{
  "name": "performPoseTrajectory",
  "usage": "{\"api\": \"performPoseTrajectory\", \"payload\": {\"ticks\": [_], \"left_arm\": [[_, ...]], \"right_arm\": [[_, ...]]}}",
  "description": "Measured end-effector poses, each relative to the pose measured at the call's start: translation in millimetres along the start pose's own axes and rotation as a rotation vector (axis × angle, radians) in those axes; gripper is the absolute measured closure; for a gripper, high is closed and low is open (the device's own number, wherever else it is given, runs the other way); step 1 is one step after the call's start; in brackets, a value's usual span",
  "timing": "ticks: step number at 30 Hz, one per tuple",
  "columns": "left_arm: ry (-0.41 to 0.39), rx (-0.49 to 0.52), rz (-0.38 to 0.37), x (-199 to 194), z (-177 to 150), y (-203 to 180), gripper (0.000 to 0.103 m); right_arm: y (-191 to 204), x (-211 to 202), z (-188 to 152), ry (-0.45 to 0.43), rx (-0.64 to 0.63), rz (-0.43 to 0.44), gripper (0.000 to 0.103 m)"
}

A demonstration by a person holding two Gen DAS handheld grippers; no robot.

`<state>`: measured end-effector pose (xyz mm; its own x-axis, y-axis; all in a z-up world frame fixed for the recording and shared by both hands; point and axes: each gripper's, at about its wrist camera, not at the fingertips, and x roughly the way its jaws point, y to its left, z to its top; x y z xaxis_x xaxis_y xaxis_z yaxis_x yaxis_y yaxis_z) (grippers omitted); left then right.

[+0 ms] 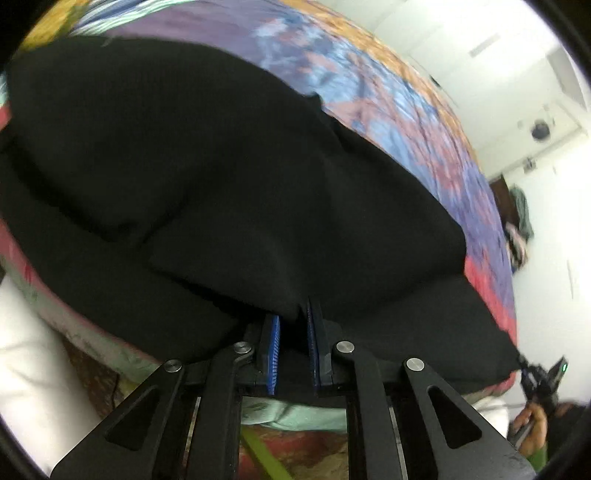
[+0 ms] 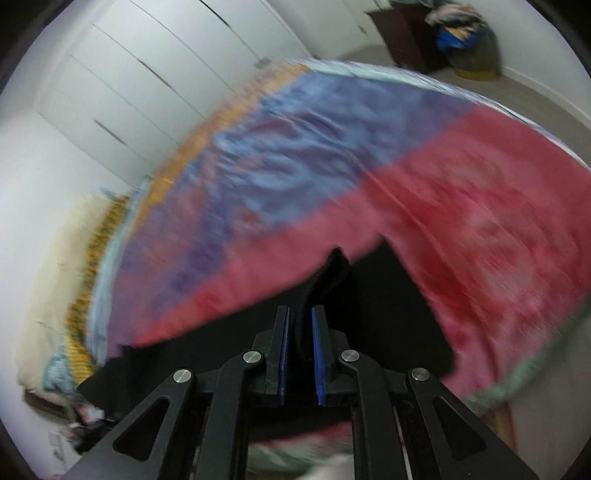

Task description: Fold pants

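Scene: I stand at the near edge of a bed [image 2: 480, 206] covered by a patchwork quilt of red, purple, blue and orange; both views are blurred.
Pants: black pants [image 1: 207, 177] lie spread over the quilt's near side, one edge lifted toward me.
Left gripper: my left gripper [image 1: 294, 321] has its blue pads pressed onto a fold of the pants' near edge, the cloth rising straight out from between them.
Right gripper: my right gripper [image 2: 300, 325] pinches a bunched ridge of the same black cloth, which stands up just past its tips.
Why held so: two holds along one edge should let me carry it over evenly, I judge.
Position: most of the pants lies ahead of the left gripper; below the right one only a dark corner shows.
Background: white wardrobe doors [image 2: 140, 85] and a pile of clothes [image 2: 465, 33] sit beyond the bed.
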<state>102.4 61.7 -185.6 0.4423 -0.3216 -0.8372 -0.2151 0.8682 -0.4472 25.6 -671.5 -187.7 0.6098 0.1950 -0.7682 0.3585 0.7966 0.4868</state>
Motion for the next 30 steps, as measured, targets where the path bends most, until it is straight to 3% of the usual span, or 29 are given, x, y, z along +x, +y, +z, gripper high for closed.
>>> {"api": "performPoseTrajectory", "payload": {"ticks": [8,15,20,27,30], "left_arm": [[-0.014,0.059,-0.01,-3.6,-2.7,-8.1,0.091],[0.019,0.175,0.004,4.7,-18.9,-23.3,0.097],[0.019,0.165,-0.01,3.9,-19.7,-20.7,0.098],[0.011,0.165,-0.02,1.1,-23.0,-14.4,0.098],[0.011,0.123,-0.024,0.9,-23.3,-5.6,0.087]], "right_arm": [[-2.2,-18.3,-6.2,-0.021,-0.065,-0.112,0.091],[-11.1,-22.2,-3.7,-0.034,-0.077,-0.186,0.091],[-19.6,-9.1,-6.6,0.011,-0.073,-0.235,0.091],[-15.9,-1.8,-13.9,-0.005,-0.096,-0.278,0.091],[-14.5,-2.6,-14.1,-0.011,-0.104,-0.283,0.091]]}}
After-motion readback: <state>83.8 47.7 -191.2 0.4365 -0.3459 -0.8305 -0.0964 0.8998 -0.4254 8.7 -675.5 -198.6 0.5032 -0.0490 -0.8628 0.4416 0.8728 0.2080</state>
